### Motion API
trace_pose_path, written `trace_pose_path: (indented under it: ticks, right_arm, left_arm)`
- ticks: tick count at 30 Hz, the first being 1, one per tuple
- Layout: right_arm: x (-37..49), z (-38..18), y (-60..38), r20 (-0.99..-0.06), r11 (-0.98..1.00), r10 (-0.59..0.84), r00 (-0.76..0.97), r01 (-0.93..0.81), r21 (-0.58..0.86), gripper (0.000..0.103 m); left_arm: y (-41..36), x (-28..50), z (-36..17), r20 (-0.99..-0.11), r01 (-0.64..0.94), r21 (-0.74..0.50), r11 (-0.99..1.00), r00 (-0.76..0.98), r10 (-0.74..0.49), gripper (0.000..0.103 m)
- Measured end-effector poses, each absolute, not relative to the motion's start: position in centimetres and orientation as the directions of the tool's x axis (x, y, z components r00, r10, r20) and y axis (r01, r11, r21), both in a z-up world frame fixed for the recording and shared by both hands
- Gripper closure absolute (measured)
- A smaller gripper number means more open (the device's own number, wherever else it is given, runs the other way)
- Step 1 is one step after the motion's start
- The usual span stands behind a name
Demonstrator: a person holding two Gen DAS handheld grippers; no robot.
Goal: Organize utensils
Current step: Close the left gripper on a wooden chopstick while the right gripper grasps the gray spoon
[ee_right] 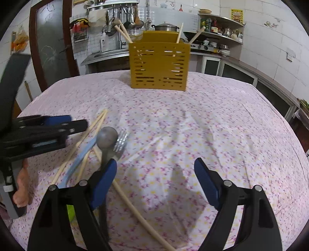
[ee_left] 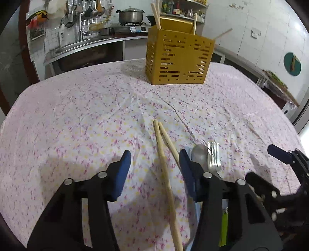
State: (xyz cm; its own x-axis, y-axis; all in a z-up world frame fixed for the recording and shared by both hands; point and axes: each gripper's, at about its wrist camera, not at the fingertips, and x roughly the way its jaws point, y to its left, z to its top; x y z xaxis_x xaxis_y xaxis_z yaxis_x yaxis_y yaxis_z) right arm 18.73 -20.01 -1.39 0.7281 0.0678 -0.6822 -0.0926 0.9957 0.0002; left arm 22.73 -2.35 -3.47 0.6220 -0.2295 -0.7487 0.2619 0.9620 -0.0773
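I am looking across the bench [ee_left: 77,115], which is lying under a pink flowered cloth, toward the yellow slotted holder [ee_left: 178,59] that is standing upright near the far edge. It is holding wooden chopsticks: a pair [ee_left: 156,13] is leaning out at its left end, and two more single sticks are poking up toward the right end, one of them [ee_right: 197,34] tilting well outward. I cannot tell how the inside is divided, though pale stick shafts are showing through the slots.

My left gripper [ee_left: 154,170] is hovering with its blue pads wide apart, straddling two loose chopsticks [ee_left: 164,154] that are lying on the cloth and crossing near their far tips. It is clamping nothing. Just to its right a grey spoon [ee_left: 199,154] and a metal fork [ee_left: 213,154] are lying side by side, heads pointing toward the holder.

My right gripper [ee_right: 156,173] is also standing open and empty, its left pad sitting just beside the spoon's handle. In its view a light blue handle [ee_right: 85,152] is lying among the chopsticks, and another long wooden stick [ee_right: 139,216] is running diagonally under the left finger. All these loose utensils are resting near me, well apart from the holder.
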Motion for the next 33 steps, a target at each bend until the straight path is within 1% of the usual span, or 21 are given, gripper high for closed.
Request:
trace_pose_path:
  ticks: [2, 4, 6, 10, 12, 14, 16, 18, 21, 24, 26, 29, 30, 32, 33]
  right_arm:
    - [19.0, -1.3, -19.5, -0.686, 0.996, 0.070, 0.725, -0.094, 0.002, 0.022]
    - [19.1, -1.3, -18.9, -0.688, 0.994, 0.074, 0.722, -0.105, -0.003, 0.023]
    - [19.3, -1.4, -18.0, -0.694, 0.993, 0.074, 0.716, -0.116, -0.013, 0.023]
    - [19.8, -1.6, -17.0, -0.710, 0.991, 0.084, 0.699, -0.132, -0.012, 0.030]
    - [20.2, -1.7, -16.6, -0.717, 0.991, 0.092, 0.691, -0.136, -0.005, 0.032]
    - [20.6, -1.9, -16.1, -0.726, 0.989, 0.106, 0.679, -0.149, 0.006, 0.036]
    - [21.2, -2.2, -15.6, -0.739, 0.989, 0.100, 0.666, -0.149, 0.000, 0.045]
    - [21.7, -2.5, -15.7, -0.747, 0.989, 0.112, 0.655, -0.146, 0.020, 0.048]
    - [22.1, -2.7, -16.1, -0.756, 0.989, 0.126, 0.643, -0.142, 0.044, 0.067]
    - [22.3, -2.8, -16.6, -0.760, 0.987, 0.153, 0.632, -0.136, 0.086, 0.067]
    - [22.2, -2.8, -16.5, -0.758, 0.987, 0.147, 0.635, -0.141, 0.074, 0.068]
    - [22.0, -2.7, -16.3, -0.756, 0.988, 0.137, 0.640, -0.142, 0.058, 0.082]
    - [22.0, -2.7, -16.4, -0.757, 0.989, 0.130, 0.641, -0.137, 0.054, 0.090]
    - [22.0, -2.8, -16.9, -0.757, 0.990, 0.130, 0.640, -0.127, 0.063, 0.091]
    - [22.0, -2.8, -17.2, -0.758, 0.990, 0.132, 0.639, -0.121, 0.071, 0.093]
  left_arm:
    - [-2.8, 23.7, -3.6, -0.756, 0.267, -0.069, 0.961, 0.614, -0.225, 0.055]
    - [-3.2, 24.7, -3.9, -0.773, 0.275, -0.069, 0.959, 0.593, -0.226, 0.061]
    - [-3.4, 25.4, -4.5, -0.793, 0.276, -0.071, 0.959, 0.567, -0.222, 0.082]
    - [-3.2, 25.9, -5.0, -0.803, 0.281, -0.094, 0.955, 0.546, -0.240, 0.084]
    - [-3.2, 25.9, -5.0, -0.802, 0.287, -0.099, 0.953, 0.544, -0.247, 0.090]
    - [-3.4, 26.0, -5.1, -0.804, 0.295, -0.103, 0.950, 0.538, -0.254, 0.092]
    - [-3.5, 26.3, -5.2, -0.805, 0.293, -0.107, 0.950, 0.536, -0.256, 0.092]
    - [-3.6, 26.8, -5.2, -0.805, 0.292, -0.118, 0.949, 0.532, -0.263, 0.093]
    - [-3.4, 27.2, -5.2, -0.804, 0.291, -0.131, 0.948, 0.527, -0.274, 0.094]
    - [-3.7, 27.5, -5.2, -0.807, 0.290, -0.126, 0.949, 0.527, -0.268, 0.095]
    - [-3.8, 27.5, -5.2, -0.807, 0.292, -0.118, 0.949, 0.529, -0.263, 0.096]
    - [-3.8, 27.4, -5.2, -0.805, 0.297, -0.115, 0.948, 0.531, -0.264, 0.096]
    - [-3.7, 27.4, -5.2, -0.805, 0.295, -0.122, 0.948, 0.530, -0.268, 0.096]
    - [-3.6, 27.4, -5.2, -0.804, 0.294, -0.128, 0.947, 0.529, -0.273, 0.096]
    - [-3.6, 27.4, -5.2, -0.803, 0.295, -0.126, 0.947, 0.530, -0.272, 0.097]
